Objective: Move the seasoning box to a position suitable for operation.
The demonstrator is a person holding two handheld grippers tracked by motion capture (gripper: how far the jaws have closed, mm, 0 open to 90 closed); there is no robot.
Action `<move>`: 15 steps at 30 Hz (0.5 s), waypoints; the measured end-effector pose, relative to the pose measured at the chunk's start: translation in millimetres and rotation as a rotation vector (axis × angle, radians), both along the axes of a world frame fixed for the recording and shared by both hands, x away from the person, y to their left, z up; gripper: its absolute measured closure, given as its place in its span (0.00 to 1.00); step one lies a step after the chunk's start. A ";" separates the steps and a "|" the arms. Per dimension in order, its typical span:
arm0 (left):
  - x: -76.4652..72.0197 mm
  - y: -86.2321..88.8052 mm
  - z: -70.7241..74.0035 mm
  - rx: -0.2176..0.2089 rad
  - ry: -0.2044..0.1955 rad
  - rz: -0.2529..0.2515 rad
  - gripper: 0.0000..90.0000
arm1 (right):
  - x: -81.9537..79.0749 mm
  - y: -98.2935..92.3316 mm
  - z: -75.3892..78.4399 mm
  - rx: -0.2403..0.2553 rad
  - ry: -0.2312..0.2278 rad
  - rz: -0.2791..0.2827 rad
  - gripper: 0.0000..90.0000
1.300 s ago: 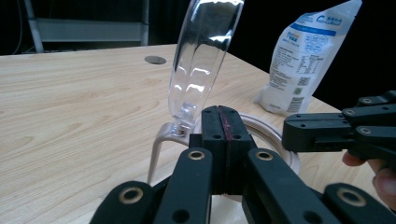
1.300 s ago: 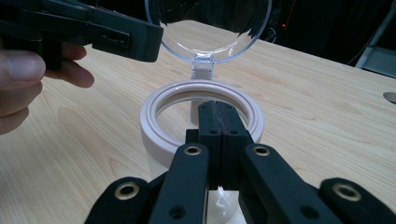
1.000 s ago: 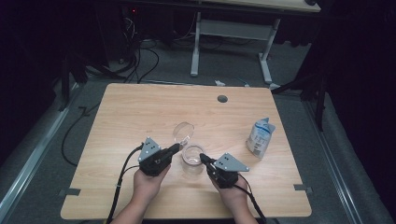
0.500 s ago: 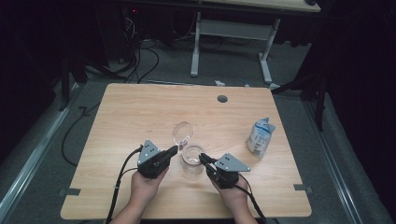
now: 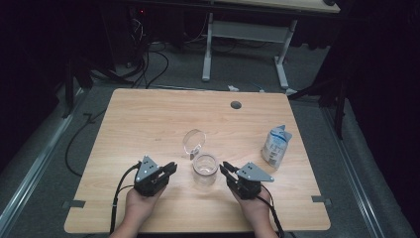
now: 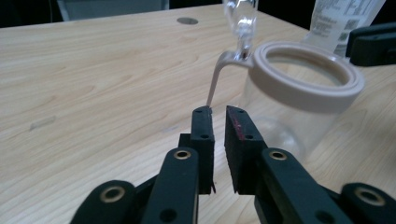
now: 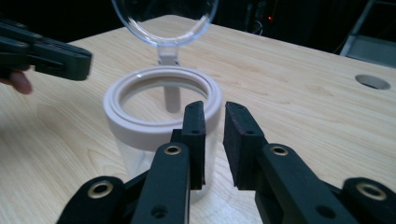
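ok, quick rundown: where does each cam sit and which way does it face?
High view: above the person's side, looking forward and down on the table; both hands, left gripper and right gripper enter from the bottom.
Left gripper view: rides the left gripper, facing the jar past slightly parted jaws.
Right gripper view: rides the right gripper, facing the jar from the opposite side.
Shared: each gripper view shows the jar, its open lid and the other gripper beyond.

Quick count — one clear jar (image 5: 204,168) with its flip lid (image 5: 194,140) open, one pouch (image 5: 275,147), two grippers — left (image 5: 170,168), right (image 5: 224,168).
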State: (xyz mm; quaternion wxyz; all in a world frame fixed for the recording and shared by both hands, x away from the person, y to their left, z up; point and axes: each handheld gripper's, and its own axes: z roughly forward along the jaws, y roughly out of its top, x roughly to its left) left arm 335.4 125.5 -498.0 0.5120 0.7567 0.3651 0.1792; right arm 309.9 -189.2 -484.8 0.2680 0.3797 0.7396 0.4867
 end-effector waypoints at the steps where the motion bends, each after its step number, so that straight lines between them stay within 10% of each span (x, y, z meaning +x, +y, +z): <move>1: -0.1 2.5 -1.3 0.007 0.002 0.001 0.87 | 0.3 -1.8 -0.9 0.003 0.001 -0.003 0.85; 8: 2.8 20.1 -9.2 0.118 0.015 0.010 0.79 | 1.2 -17.2 -7.1 -0.004 0.021 -0.048 0.81; 15: -2.3 40.3 -11.6 0.107 0.019 0.021 0.63 | 3.9 -30.0 -17.5 -0.025 0.059 -0.102 0.76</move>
